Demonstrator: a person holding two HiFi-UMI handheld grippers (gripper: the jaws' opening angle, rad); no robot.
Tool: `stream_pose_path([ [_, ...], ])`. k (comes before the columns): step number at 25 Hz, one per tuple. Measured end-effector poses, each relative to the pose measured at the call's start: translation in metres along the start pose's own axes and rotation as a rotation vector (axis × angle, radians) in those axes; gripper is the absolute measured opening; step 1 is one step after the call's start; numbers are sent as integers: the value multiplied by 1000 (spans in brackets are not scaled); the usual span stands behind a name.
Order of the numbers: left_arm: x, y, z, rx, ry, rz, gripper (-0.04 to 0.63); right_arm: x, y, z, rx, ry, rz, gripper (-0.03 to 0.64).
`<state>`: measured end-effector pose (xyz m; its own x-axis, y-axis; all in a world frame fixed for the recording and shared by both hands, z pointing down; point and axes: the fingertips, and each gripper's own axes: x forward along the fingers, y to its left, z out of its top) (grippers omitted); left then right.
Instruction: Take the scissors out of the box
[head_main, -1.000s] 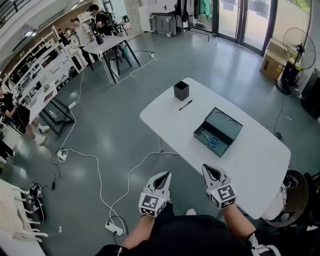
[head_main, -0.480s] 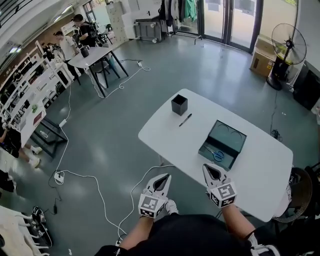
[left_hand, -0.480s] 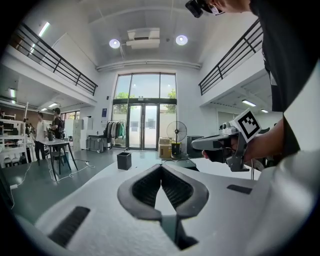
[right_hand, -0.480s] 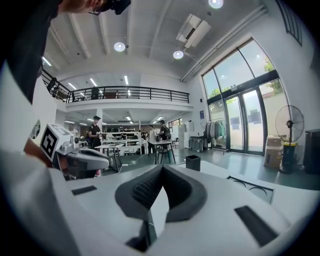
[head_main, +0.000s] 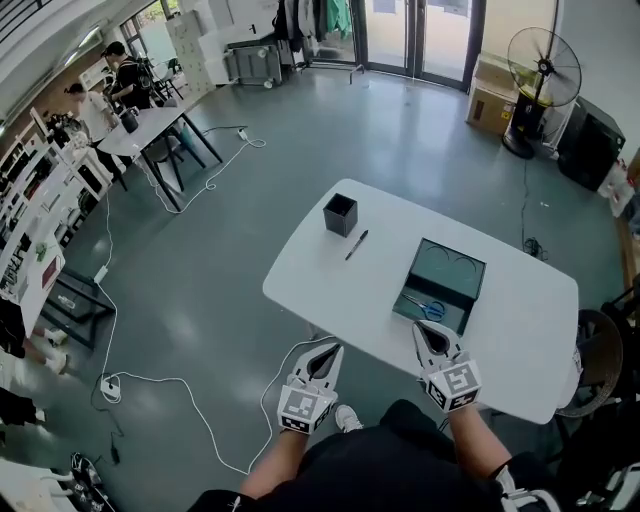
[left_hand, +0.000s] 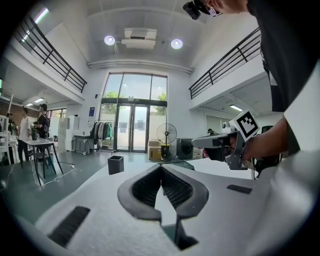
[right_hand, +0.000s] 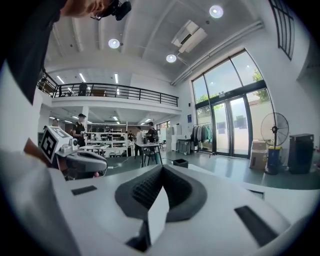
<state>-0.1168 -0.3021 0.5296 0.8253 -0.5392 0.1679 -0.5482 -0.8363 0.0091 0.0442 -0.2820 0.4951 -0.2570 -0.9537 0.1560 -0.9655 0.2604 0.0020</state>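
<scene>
So the white desk (head_main: 505, 335) sits a bit more square-on in the head view than a second ago, and the whole room has swung round with it. The dark green box (head_main: 447, 262) is open on the desk, lid off, and it's now just ahead of the right tongs (head_main: 424, 332) instead of well beyond them. Those right tongs are closed with nothing in them, hanging over the desk's near edge. The left tongs (head_main: 328, 352) are also closed and empty, still out over the floor, off the desk's near edge. The black square pot (head_main: 340, 214) hasn't budged from the far left end of the desk. The blue-handled scissors (head_main: 428, 307) still lie flat inside the box by its near wall, untouched, and the black pen (head_main: 356, 245) still lies between pot and box.
</scene>
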Motion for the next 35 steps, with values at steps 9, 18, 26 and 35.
stream_pose_path([
  [9,55,3,7,23,25,-60,8,9,-46,-15,-6,66,-10,5],
  [18,108,3,7,17,56,-75,8,31,-107,-53,-19,234,30,64],
  [26,131,7,-5,7,87,-80,8,51,-129,-117,-142,537,152,147],
  [35,143,3,-20,-8,121,-106,8,64,-143,-193,-239,805,252,144],
])
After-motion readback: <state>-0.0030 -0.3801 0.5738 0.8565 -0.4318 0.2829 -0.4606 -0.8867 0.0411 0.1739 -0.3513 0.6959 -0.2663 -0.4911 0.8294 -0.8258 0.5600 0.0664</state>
